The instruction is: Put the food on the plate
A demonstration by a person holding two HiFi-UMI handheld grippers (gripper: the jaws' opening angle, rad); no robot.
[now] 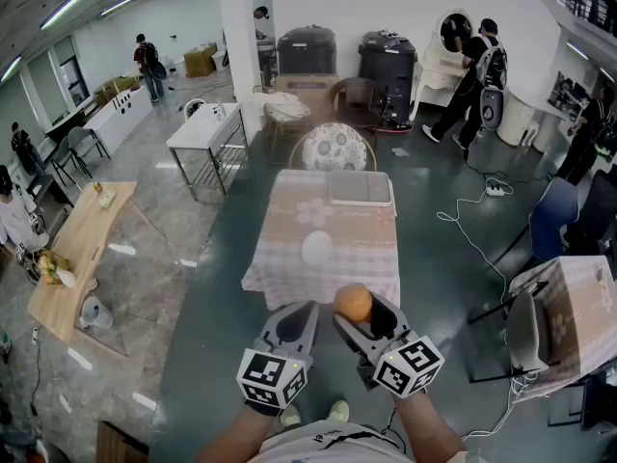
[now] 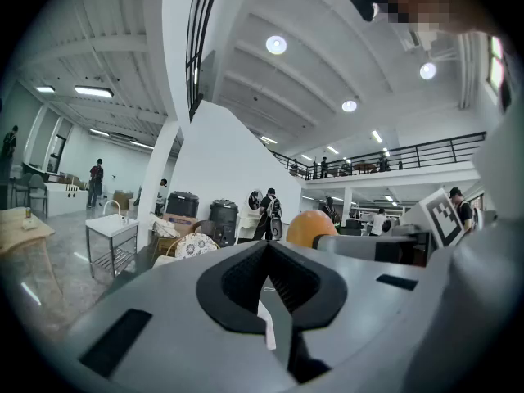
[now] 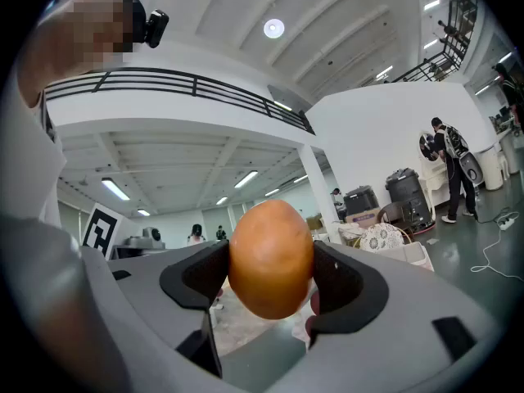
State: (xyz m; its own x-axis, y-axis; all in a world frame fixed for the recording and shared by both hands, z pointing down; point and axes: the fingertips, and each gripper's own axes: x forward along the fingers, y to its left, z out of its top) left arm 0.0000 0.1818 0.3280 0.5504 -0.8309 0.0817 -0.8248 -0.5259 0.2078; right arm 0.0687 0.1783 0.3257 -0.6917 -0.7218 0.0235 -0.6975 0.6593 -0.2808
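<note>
Here, right tongs [image 1: 359, 313] clamp a smooth round orange fruit [image 1: 353, 302]; left tongs [image 1: 301, 310] together, empty. Best lowered onto the round white plate [image 1: 316, 249] before release; may roll.

Checkered table [image 1: 371, 254] bears white plate [image 1: 316, 248], grey tray [image 1: 361, 188]

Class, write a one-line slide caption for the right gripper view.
The right gripper clamps an orange food item, with a busy hall behind.
</note>
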